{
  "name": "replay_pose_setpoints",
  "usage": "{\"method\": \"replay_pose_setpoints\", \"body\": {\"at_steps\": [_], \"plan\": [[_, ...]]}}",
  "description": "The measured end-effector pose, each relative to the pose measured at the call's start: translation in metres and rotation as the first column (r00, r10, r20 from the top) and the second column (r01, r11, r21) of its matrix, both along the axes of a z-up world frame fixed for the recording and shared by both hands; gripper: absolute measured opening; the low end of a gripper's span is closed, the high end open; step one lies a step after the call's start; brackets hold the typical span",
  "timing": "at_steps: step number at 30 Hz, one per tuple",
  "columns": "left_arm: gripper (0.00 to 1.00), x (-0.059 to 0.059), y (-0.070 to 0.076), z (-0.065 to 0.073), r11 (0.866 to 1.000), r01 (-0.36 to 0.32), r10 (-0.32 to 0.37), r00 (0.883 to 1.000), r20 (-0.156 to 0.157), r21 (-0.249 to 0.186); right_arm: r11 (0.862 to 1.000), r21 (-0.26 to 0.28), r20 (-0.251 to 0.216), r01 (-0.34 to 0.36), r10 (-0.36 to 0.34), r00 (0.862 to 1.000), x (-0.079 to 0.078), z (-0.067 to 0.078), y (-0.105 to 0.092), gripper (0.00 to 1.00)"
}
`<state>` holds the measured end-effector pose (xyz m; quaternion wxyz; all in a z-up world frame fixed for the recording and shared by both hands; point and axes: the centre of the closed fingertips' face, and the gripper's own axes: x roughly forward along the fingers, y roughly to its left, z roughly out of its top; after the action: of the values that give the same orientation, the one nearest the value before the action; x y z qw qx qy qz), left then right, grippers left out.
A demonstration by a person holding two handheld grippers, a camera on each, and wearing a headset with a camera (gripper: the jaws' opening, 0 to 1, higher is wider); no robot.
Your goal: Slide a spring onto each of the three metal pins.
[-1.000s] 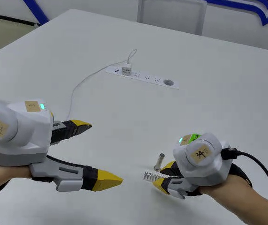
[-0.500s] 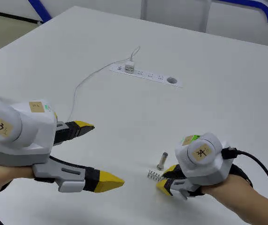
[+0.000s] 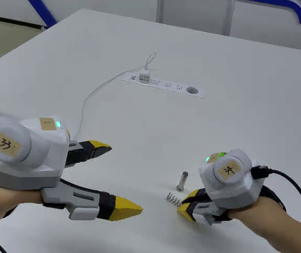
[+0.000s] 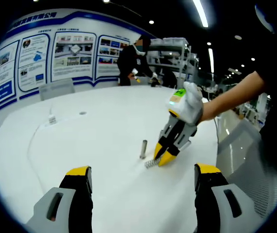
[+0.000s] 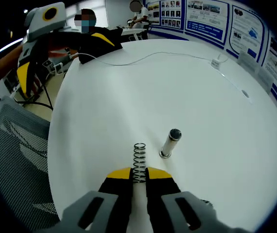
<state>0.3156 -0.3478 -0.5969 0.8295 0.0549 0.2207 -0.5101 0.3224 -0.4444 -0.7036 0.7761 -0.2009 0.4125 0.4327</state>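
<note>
My left gripper (image 3: pixel 126 179), a white plastic shell with black fingers (image 3: pixel 119 207) capped in yellow, carried a tan paper sticker (image 3: pixel 5 144) with a handwritten mark that looked like "33". Its fingers stood wide apart and held nothing. My right gripper (image 3: pixel 184 203) wore a similar tan sticker (image 3: pixel 227 171) with one handwritten character I could not read for sure. Its yellow-tipped fingers were pinched together on one end of the small coiled steel-wire spring (image 5: pixel 139 162), which stuck straight out ahead of the tips. Whether the spring touched the bench I could not tell. Just beside the spring's free end, but apart from it, the short silver-grey metal pin (image 5: pixel 170 142) stood upright on the smooth white bench (image 3: pixel 245 105), a plain round rod with a slightly wider foot. Farther back on the bench lay a long white plastic power strip (image 3: pixel 163 85) with a small white plug block (image 3: pixel 145 77) in it and a thin white cable (image 3: pixel 95 95) curving away towards me. In the left gripper view, blue-bordered wall posters (image 4: pixel 70 56) carried print too small to read.
</note>
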Motion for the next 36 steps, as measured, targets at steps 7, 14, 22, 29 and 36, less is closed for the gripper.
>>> {"method": "replay_pose_setpoints", "body": {"at_steps": [7,14,22,29,36], "plan": [[0.86,0.0,-0.021,0.006,0.999,0.037,-0.036,0.999,0.022,-0.034,0.999,0.036,0.016,-0.009,0.008,1.0,-0.004,0.022,-0.001,0.1],[0.77,-0.003,-0.037,0.005,0.996,0.089,-0.088,0.995,0.047,-0.011,0.996,0.012,0.079,-0.084,0.083,0.993,-0.013,0.046,-0.012,0.1],[0.7,-0.011,-0.06,0.009,0.988,0.145,-0.143,0.989,0.047,-0.049,0.99,0.055,0.112,-0.126,0.12,0.986,-0.036,0.076,-0.015,0.1],[0.58,-0.025,-0.078,0.01,0.973,0.228,-0.226,0.973,0.055,-0.039,0.973,0.064,0.176,-0.22,0.206,0.963,-0.053,0.109,-0.005,0.11],[0.45,-0.034,-0.09,0.014,0.956,0.295,-0.293,0.953,0.079,-0.006,0.959,0.023,0.207,-0.284,0.273,0.939,-0.059,0.116,-0.002,0.11]]}}
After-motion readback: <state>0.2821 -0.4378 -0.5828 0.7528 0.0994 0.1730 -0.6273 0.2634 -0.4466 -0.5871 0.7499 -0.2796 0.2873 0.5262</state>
